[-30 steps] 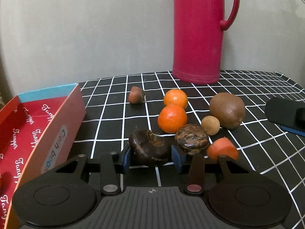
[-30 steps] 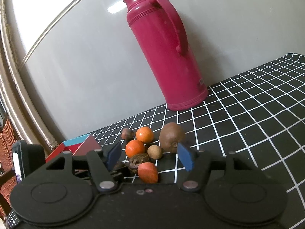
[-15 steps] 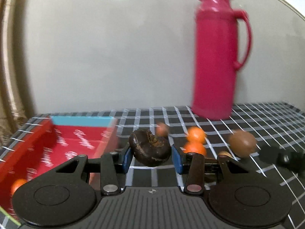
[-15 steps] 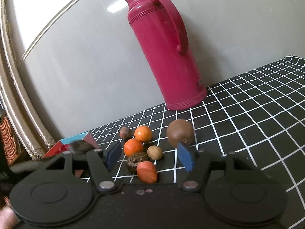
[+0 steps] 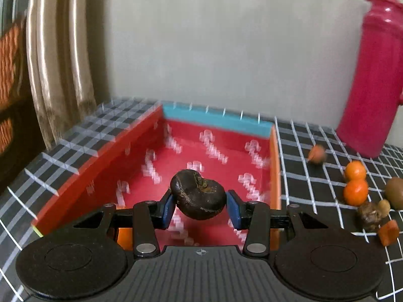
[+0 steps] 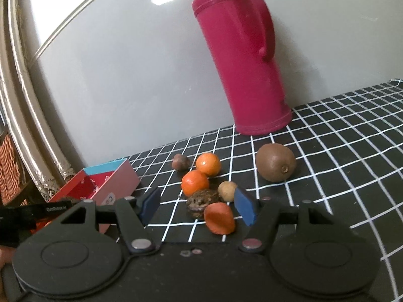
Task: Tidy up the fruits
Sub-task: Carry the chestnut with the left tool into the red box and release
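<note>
My left gripper (image 5: 200, 207) is shut on a dark brown wrinkled fruit (image 5: 197, 197) and holds it above the red box (image 5: 100, 161). An orange fruit (image 5: 125, 236) lies in the box, partly hidden by the gripper. My right gripper (image 6: 199, 206) is open and empty above the fruit pile: two tangerines (image 6: 208, 164) (image 6: 195, 183), a kiwi (image 6: 276, 162), a small tan fruit (image 6: 226, 190), a dark rough fruit (image 6: 201, 202), an orange piece (image 6: 219, 217) and a small brown fruit (image 6: 180, 162). The red box (image 6: 110, 186) lies to their left.
A tall magenta thermos (image 6: 241, 58) stands behind the fruits near the wall; it also shows in the left wrist view (image 5: 372, 75). The black tablecloth with a white grid (image 6: 340, 136) covers the table. A metal-framed edge (image 5: 58, 63) rises at the left.
My left gripper has lifted the dark fruit off the table and carried it left, over the red box. The right gripper has shifted slightly and stays open.
</note>
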Tool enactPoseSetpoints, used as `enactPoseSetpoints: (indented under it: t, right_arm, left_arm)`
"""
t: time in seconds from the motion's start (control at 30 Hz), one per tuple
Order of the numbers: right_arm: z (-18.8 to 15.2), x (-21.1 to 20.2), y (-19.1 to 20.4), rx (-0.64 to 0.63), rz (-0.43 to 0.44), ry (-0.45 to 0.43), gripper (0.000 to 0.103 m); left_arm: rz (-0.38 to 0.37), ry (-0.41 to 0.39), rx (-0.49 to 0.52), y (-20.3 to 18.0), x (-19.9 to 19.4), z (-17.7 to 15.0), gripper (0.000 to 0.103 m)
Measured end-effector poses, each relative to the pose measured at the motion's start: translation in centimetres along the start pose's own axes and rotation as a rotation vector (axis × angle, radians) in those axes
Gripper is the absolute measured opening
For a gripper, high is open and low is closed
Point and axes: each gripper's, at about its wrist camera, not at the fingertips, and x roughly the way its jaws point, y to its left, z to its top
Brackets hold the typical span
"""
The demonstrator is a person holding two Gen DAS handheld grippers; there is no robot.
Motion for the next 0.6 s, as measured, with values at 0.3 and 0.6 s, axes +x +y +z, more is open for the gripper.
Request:
enactPoseSetpoints:
  t: [0.3, 0.6]
  right_arm:
    - [0.1, 0.8, -0.2, 0.005, -0.034, 0.011, 0.066]
    - [0.9, 1.0, -1.1, 0.002, -0.093, -0.005, 0.066]
  left_arm:
    - [0.027, 0.009, -0.033, 1.6, -0.3, -0.1, 0.044]
    - [0.072, -0.104, 0.033, 0.7, -2.7, -0.1, 0.091]
